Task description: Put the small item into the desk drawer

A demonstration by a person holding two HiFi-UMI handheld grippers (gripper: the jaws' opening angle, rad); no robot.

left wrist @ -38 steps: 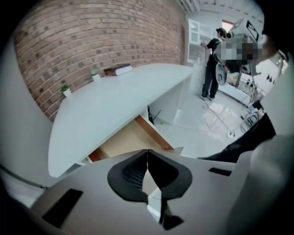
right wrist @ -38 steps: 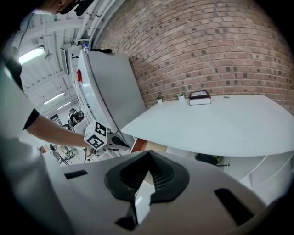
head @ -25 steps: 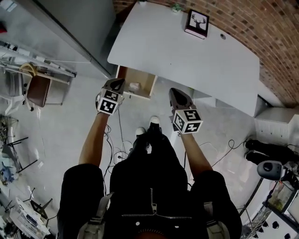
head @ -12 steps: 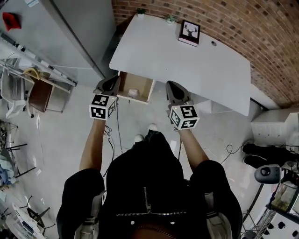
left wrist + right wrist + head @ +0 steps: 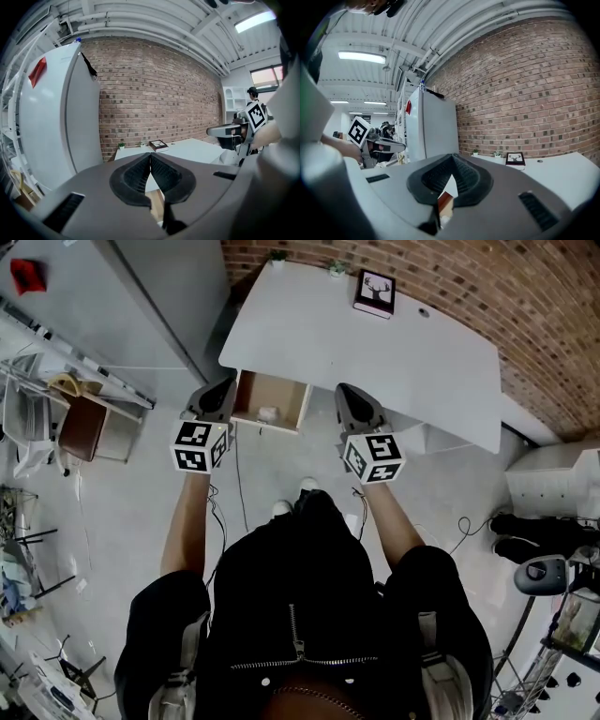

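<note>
Small item (image 5: pixel 267 413) lies in open drawer (image 5: pixel 286 392) between left tool (image 5: pixel 221 390) and right tool (image 5: pixel 349 395), both with jaws together and empty; likely next: push drawer closed.

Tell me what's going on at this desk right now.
A person stands at a white desk with a handheld gripper in each hand. The desk drawer is pulled open, and a small white item lies inside it. The left gripper is by the drawer's left side and the right gripper is off to the drawer's right. Both are shut with nothing between the jaws. The drawer has not been pushed closed.
</note>
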